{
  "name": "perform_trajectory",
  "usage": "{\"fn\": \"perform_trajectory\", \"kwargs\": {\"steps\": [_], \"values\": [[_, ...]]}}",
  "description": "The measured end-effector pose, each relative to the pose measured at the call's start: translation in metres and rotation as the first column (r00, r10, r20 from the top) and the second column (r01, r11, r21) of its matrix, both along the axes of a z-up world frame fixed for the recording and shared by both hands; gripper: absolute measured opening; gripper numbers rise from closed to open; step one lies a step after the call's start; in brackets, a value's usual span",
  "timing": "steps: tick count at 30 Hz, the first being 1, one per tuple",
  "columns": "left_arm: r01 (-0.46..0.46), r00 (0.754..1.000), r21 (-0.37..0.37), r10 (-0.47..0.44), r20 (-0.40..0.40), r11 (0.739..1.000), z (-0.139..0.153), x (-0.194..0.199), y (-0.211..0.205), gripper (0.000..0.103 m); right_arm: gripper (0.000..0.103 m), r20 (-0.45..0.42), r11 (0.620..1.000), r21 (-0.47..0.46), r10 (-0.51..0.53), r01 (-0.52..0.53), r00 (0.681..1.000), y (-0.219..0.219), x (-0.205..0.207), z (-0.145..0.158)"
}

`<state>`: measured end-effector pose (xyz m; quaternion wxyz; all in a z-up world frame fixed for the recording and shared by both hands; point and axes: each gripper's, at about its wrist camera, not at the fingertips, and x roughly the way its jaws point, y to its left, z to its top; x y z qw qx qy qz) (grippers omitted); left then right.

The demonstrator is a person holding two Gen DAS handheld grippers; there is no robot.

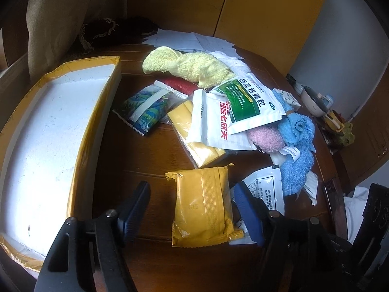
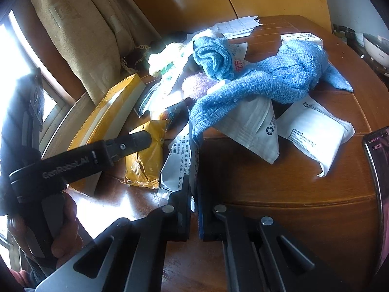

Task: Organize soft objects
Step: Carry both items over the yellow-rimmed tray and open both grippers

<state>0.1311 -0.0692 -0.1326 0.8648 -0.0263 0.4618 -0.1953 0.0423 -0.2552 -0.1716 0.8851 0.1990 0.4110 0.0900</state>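
The left gripper (image 1: 192,209) is seen at the bottom of the left wrist view, jaws spread wide around a yellow packet (image 1: 203,205) lying on the table (image 1: 136,150); the pads are not pressed against it. In the right wrist view the right gripper (image 2: 193,189) is closed tight on the edge of a white sachet (image 2: 176,163) at lower centre. A foam-lined box (image 1: 48,131) fills the left of the left wrist view. Blue towels (image 2: 267,77), a yellow towel (image 1: 187,65) and a pink puff (image 1: 266,140) are piled with other packets mid-frame.
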Motion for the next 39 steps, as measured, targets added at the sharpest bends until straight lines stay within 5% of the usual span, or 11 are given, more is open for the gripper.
{"fn": "perform_trajectory", "kwargs": {"steps": [5, 9, 16, 22, 26, 35, 39], "values": [[0.020, 1.000, 0.027, -0.020, -0.010, 0.999, -0.004, 0.006, -0.007, 0.075, 0.004, -0.002, 1.000, 0.005, -0.003, 0.003, 1.000, -0.002, 0.001, -0.001], [0.060, 0.998, 0.033, -0.059, -0.020, 0.998, -0.007, 0.005, -0.013, 0.047, 0.004, -0.002, 1.000, 0.006, -0.005, 0.005, 1.000, -0.004, 0.001, -0.001], [0.052, 0.998, -0.046, -0.050, 0.040, 0.998, 0.013, -0.014, 0.009, 0.045, 0.004, 0.067, 1.000, -0.003, 0.009, -0.009, 0.998, 0.003, -0.006, 0.011], [-0.057, 0.991, -0.120, 0.070, 0.110, 0.991, 0.054, -0.020, 0.059, 0.045, 0.004, 0.194, 0.999, 0.048, -0.002, -0.008, 0.981, 0.007, -0.017, 0.035], [-0.172, 0.969, -0.097, 0.186, 0.160, 0.980, 0.073, -0.016, 0.101, 0.045, 0.004, 0.236, 0.993, 0.084, 0.066, -0.088, 0.970, 0.023, -0.008, 0.052], [-0.371, 0.917, -0.057, 0.375, 0.137, 0.927, 0.054, -0.005, 0.181, 0.045, 0.004, 0.192, 0.934, 0.067, 0.332, -0.350, 0.923, 0.128, 0.049, 0.063], [-0.427, 0.899, -0.005, 0.425, 0.103, 0.904, 0.030, 0.004, 0.198, 0.045, 0.004, 0.096, 0.912, 0.031, 0.404, -0.408, 0.910, 0.174, 0.073, 0.045]]}}
